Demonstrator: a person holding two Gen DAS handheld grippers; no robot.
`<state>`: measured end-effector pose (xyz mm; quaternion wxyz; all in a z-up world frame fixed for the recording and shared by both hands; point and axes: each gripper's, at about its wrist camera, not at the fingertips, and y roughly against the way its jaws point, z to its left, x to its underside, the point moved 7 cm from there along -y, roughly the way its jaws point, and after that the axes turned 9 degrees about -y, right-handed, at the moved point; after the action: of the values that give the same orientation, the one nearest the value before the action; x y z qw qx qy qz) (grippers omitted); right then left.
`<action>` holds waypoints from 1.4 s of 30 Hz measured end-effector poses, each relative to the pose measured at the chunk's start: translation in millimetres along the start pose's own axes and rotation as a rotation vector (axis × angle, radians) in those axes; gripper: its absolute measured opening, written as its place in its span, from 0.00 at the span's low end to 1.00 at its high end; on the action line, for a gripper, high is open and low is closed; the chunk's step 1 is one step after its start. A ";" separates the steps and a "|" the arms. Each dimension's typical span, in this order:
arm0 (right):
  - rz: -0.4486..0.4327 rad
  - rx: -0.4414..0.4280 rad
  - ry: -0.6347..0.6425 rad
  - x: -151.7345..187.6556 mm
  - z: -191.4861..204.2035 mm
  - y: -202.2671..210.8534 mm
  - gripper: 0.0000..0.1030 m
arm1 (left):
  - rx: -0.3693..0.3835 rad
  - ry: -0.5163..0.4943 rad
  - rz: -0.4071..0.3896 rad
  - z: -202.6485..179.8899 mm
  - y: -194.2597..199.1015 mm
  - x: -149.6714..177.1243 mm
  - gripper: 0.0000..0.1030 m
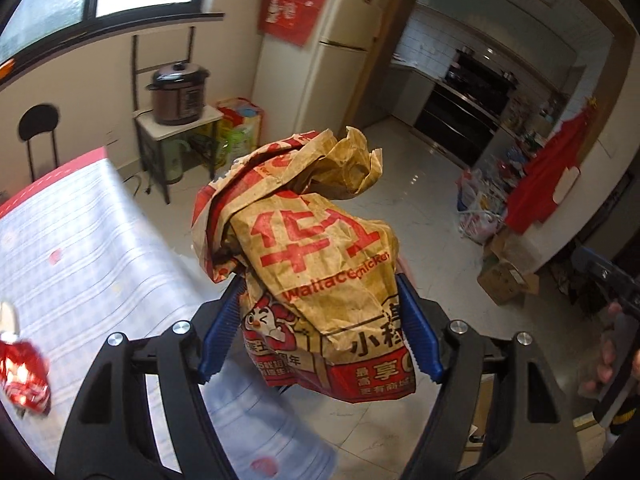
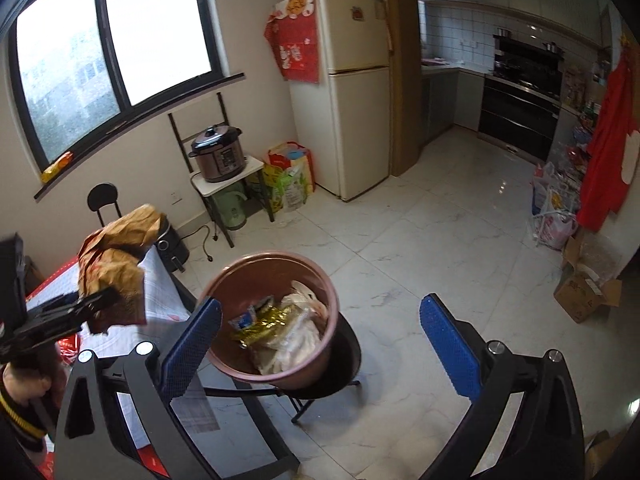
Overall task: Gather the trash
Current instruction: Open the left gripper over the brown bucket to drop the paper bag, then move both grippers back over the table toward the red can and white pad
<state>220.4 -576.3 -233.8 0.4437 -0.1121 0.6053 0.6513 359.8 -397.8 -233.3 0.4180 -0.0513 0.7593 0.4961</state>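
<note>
Two grippers are up: your left gripper (image 1: 320, 312) is clamped on a crumpled brown paper bag (image 1: 304, 248) printed in red, held in the air past the near right edge of the table (image 1: 80, 240). Your right gripper (image 2: 320, 344) stands wide with nothing between its blue pads (image 2: 448, 344). Beyond it, a brown bin (image 2: 320, 276) sits on a dark stool (image 2: 352, 364), with wrappers (image 2: 276, 320) inside. A red wrapper (image 1: 24, 376) lies on the table's near left.
</note>
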 end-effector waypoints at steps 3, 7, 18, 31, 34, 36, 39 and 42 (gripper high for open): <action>0.005 0.030 -0.025 2.0 -20.9 2.5 0.95 | 0.041 -0.031 -0.018 -18.5 -22.0 -20.8 0.91; 0.002 0.035 -0.050 5.7 -36.6 8.7 0.95 | 0.045 -0.043 -0.061 -30.6 -29.3 -41.4 0.94; 0.061 -0.062 -0.005 17.6 -4.8 -12.5 0.95 | -0.120 0.073 -0.108 43.7 59.1 -1.0 0.94; 0.199 -0.389 0.205 58.1 207.8 -52.1 0.95 | -0.519 0.428 -0.145 229.5 250.6 128.9 0.94; 0.268 -0.484 0.253 84.2 261.8 -55.1 0.95 | -0.587 0.493 -0.151 256.5 286.9 166.2 0.94; 0.309 -0.526 0.302 102.1 297.4 -56.9 0.95 | -0.605 0.537 -0.160 269.8 304.7 188.2 0.94; 0.347 -0.560 0.371 128.5 342.5 -54.4 0.95 | -0.633 0.590 -0.142 294.9 321.6 217.1 0.94; 0.377 -0.584 0.405 152.8 377.9 -52.3 0.95 | -0.627 0.607 -0.142 311.7 332.3 237.5 0.94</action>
<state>316.8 -179.8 -282.8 0.1376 -0.2466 0.4800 0.8306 224.9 97.4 -209.4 0.1734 -0.3712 0.6550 0.6350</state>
